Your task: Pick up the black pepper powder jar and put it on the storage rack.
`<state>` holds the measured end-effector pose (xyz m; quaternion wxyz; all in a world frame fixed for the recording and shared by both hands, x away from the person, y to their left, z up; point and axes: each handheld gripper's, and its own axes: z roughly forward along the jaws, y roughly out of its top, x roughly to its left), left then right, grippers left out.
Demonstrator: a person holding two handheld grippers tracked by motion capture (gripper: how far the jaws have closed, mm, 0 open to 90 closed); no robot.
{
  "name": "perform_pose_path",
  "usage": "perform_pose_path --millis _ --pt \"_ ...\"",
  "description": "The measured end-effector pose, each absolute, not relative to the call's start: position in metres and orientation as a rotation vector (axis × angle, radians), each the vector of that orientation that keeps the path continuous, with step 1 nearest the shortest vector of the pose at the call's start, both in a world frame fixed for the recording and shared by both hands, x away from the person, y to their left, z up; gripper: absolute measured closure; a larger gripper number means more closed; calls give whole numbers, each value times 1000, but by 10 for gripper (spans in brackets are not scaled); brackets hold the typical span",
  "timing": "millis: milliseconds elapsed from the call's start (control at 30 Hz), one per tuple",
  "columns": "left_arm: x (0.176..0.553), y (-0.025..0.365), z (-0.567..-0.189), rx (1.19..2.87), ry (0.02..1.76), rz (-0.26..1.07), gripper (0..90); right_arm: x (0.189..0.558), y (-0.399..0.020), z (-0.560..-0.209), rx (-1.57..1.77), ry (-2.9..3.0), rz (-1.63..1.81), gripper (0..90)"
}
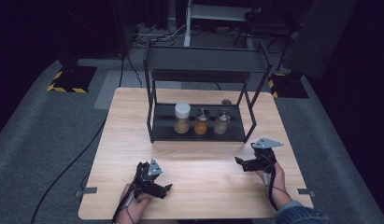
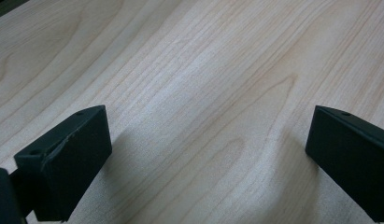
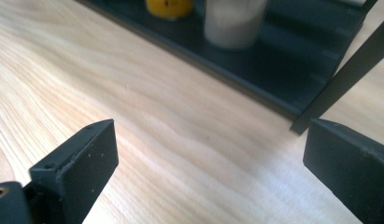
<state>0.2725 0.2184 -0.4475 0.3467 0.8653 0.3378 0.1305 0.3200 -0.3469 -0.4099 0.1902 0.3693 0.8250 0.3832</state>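
While nothing is held, my left gripper (image 1: 158, 183) rests jaws spread near the pale wooden desk's (image 1: 133, 121) front edge | right gripper (image 1: 248, 162) likewise agape, aimed at the black metal two-tier rack (image 1: 199, 133) | three spice jars (image 1: 201, 121) stand rowed on its lower shelf toward the back edge — the whitish glass jar (image 3: 234, 21) nearest, likely my first pick.
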Motion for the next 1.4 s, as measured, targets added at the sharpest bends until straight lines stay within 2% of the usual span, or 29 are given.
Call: perform_pose_path --millis 667,1400 --pt "273 218 -448 2245 877 338 0 313 -340 -446 1086 2395 987 19" --pt "273 218 -448 2245 876 338 0 304 -337 -448 1110 2367 992 3"
